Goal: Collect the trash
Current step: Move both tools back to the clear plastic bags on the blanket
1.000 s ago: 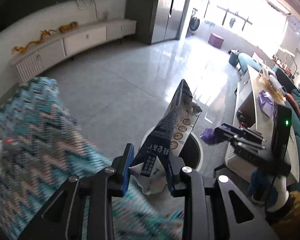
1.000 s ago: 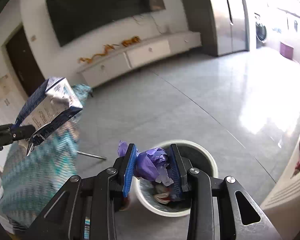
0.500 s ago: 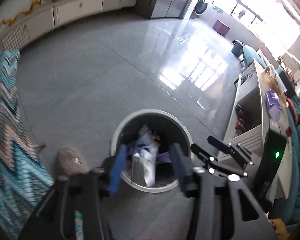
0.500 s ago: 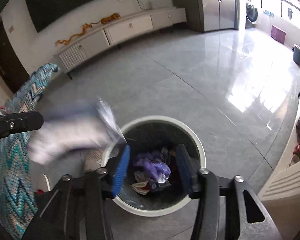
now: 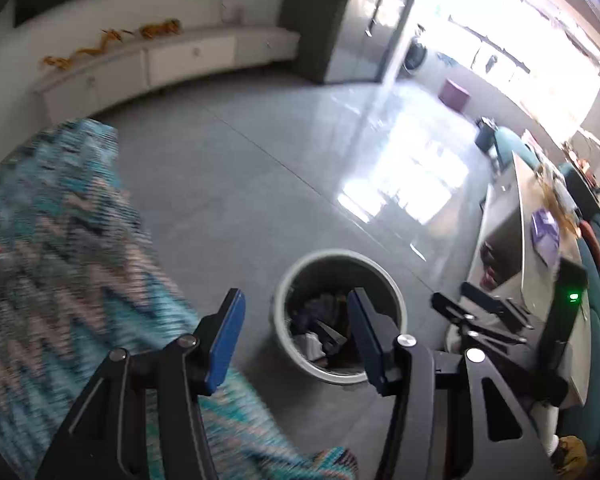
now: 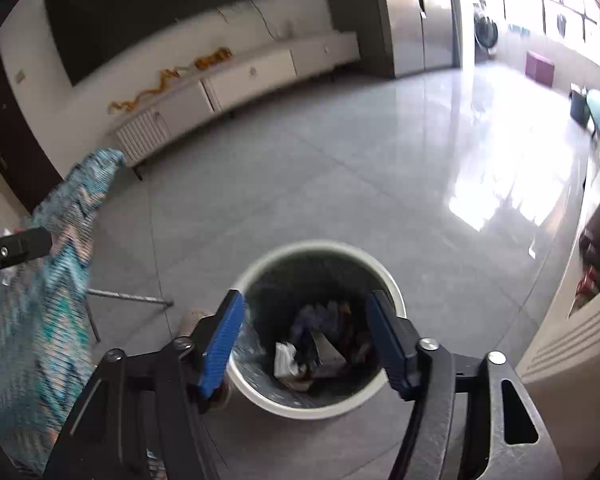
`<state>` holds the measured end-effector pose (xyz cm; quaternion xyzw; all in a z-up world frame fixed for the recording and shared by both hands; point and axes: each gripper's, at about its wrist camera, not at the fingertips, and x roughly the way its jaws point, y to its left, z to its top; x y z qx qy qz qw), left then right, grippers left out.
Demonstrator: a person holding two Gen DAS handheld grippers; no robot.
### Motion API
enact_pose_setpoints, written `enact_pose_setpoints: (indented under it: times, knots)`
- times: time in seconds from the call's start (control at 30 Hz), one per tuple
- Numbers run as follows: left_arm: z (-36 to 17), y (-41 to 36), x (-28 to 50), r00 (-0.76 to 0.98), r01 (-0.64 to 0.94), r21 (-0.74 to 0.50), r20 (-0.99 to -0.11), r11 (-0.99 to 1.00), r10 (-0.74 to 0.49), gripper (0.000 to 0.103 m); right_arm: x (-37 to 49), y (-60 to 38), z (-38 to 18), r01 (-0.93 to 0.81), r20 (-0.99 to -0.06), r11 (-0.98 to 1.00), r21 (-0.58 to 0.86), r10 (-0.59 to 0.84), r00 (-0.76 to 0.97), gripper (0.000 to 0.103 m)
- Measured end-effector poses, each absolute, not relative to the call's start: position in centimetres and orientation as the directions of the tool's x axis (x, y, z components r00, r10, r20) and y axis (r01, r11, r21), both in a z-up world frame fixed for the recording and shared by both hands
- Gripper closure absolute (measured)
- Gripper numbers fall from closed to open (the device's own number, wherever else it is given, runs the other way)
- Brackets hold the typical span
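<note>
A round white trash bin (image 5: 300, 276) (image 6: 268, 264) stands on the grey floor. Inside it lie crumpled trash: white paper (image 6: 284, 358), a dark carton and purple wrapper (image 5: 320, 308). My left gripper (image 5: 296, 334) is open and empty, above and to the left of the bin. My right gripper (image 6: 306, 330) is open and empty, directly over the bin. The right gripper also shows at the right of the left wrist view (image 5: 484, 312); a left fingertip (image 6: 16, 246) shows at the left edge of the right wrist view.
A table with a teal zigzag cloth (image 5: 60, 260) (image 6: 52, 300) stands left of the bin, its metal leg (image 6: 128, 298) on the floor. A white coffee table (image 5: 516, 240) is at the right. A low white cabinet (image 6: 240, 80) runs along the far wall.
Both grippers opened and dropped their trash: the carton from the left and the purple wrapper from the right now lie in the bin. The left gripper has drawn back toward the table.
</note>
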<state>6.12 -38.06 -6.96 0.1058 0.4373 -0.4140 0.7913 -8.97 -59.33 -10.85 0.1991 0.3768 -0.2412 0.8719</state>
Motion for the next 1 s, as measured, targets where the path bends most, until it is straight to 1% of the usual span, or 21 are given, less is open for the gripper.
enact_pose_setpoints:
  times: [0.03,0.07,0.13,0.2,0.27,0.3,0.37,0.57,0.7,0.77,0.9,1.0]
  knots:
    - [-6.2,-36.9,6.1,0.302,0.740,-0.187,-0.766,0.646,-0.568,0.048,-8.8,-58.7,-10.1,0.561,-0.742,0.812,0.161,-0.275,0.611,0.031]
    - [-5.7,-35.9,6.2,0.325,0.734,-0.178,-0.755,0.656,-0.569,0.046,-8.6,-57.8,-9.0,0.547,-0.726,0.823,0.154,-0.281,0.627,0.023]
    - [-4.5,-33.7,6.2,0.376,0.714,-0.167,-0.728,0.680,-0.573,0.041,-8.0,-56.1,-6.9,0.522,-0.697,0.841,0.139,-0.291,0.656,0.014]
    - [-3.5,-31.1,6.2,0.411,0.692,-0.176,-0.700,0.700,-0.583,0.040,-7.6,-54.2,-4.9,0.487,-0.663,0.862,0.138,-0.285,0.693,0.013]
    - [-2.6,-28.6,6.3,0.445,0.677,-0.179,-0.673,0.714,-0.591,0.040,-6.9,-52.8,-3.3,0.454,-0.637,0.879,0.145,-0.268,0.723,0.007]
    - [-2.3,-27.5,6.3,0.460,0.670,-0.178,-0.662,0.721,-0.591,0.040,-6.6,-51.7,-2.2,0.427,-0.619,0.892,0.148,-0.253,0.744,0.006]
    - [-1.3,-24.9,6.3,0.488,0.658,-0.178,-0.640,0.731,-0.594,0.040,-6.0,-49.8,-0.6,0.391,-0.595,0.910,0.137,-0.240,0.767,0.006]
    - [0.4,-17.5,6.3,0.558,0.619,-0.149,-0.608,0.771,-0.565,0.040,-4.2,-44.2,3.6,0.278,-0.542,0.955,0.099,-0.182,0.820,0.006]
    - [0.7,-12.0,6.8,0.586,0.572,-0.177,-0.596,0.801,-0.549,0.040,-3.3,-41.5,5.4,0.212,-0.521,0.975,0.072,-0.144,0.841,0.006]
    - [0.5,-9.6,7.3,0.607,0.546,-0.179,-0.589,0.818,-0.534,0.040,-2.4,-40.3,5.7,0.183,-0.521,0.981,0.063,-0.124,0.844,0.006]
    - [-0.6,-5.4,9.0,0.611,0.501,-0.209,-0.602,0.840,-0.514,0.040,-0.3,-38.4,5.2,0.125,-0.540,0.990,0.071,-0.068,0.839,0.007]
    - [-2.0,-3.6,10.6,0.616,0.474,-0.184,-0.630,0.861,-0.474,0.040,1.8,-37.3,3.9,0.088,-0.571,0.992,0.086,-0.023,0.820,0.010]
